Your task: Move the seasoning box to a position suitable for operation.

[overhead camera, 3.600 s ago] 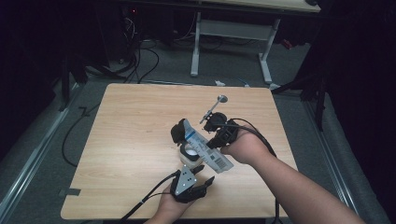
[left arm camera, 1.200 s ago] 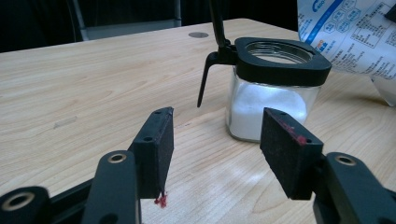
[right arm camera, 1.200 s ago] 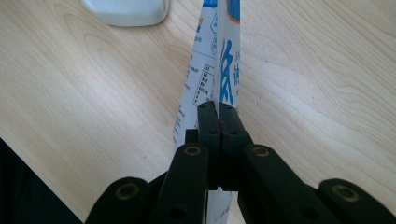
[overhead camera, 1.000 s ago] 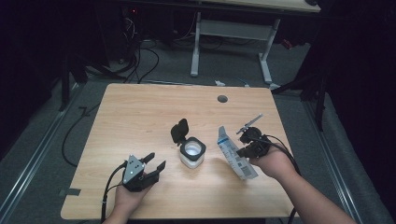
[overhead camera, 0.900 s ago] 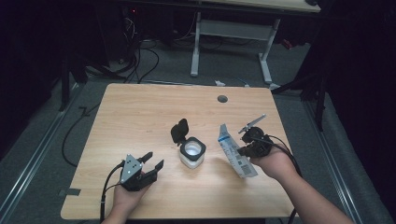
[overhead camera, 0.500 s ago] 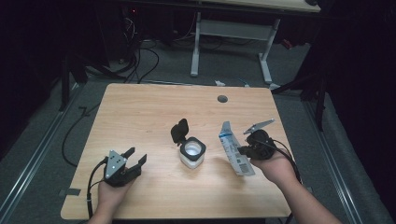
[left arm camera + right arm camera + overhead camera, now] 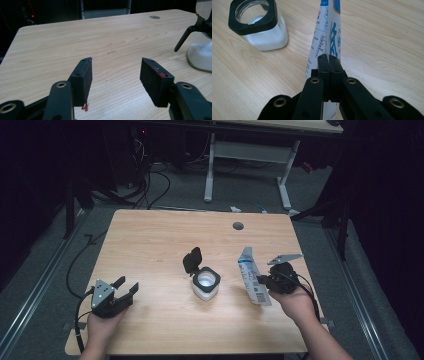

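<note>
High overview, two close views, jar shared

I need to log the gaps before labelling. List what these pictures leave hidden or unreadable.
- Packet print: right gripper view, top edge cuts it off, the right claw covers its lower part; too small in the high view.
- Jar: left gripper view, right edge cuts it off.
- Jar's fill level: glare in the high view.

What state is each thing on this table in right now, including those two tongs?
Jar: upright, open, white powder inside.
Jar lid: flipped up, hinged back.
Packet: pinched, leaning, bottom edge near the table.
Left tongs: open, holding nothing.
Right tongs: shut on the packet.
</note>
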{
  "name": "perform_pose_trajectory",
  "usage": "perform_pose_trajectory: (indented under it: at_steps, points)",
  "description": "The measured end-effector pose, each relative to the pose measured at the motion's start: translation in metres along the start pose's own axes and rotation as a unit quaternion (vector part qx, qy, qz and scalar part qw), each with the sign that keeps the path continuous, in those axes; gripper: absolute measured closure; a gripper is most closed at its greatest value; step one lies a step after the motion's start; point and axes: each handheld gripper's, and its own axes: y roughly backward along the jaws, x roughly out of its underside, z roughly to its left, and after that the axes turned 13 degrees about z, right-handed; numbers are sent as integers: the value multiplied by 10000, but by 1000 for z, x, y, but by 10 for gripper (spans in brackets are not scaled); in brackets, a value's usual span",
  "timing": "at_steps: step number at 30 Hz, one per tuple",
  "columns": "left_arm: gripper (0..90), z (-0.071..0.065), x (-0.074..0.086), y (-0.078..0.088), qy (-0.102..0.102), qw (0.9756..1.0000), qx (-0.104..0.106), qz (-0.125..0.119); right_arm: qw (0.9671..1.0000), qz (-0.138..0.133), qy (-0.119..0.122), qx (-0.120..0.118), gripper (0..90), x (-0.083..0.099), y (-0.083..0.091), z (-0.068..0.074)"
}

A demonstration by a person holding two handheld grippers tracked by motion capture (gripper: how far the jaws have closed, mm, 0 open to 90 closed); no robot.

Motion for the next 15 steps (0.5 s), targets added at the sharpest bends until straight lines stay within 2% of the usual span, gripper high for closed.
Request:
perform_pose_trajectory:
  at_steps: [3, 11, 15]
  points:
    - [431, 3, 0, 0, 81, 9999, 61, -1, 9999, -126, -21, 15, 900, 2, 0, -1]
    - [417, 4, 1, -1, -64, 9998, 164, 96, 9992, -371, -113, 14, 900, 9, -1, -3]
    - [412, 5, 2, 1, -62, 9998, 204, 63, 9987, -495, -142, 12, 900, 12, -2, -2]
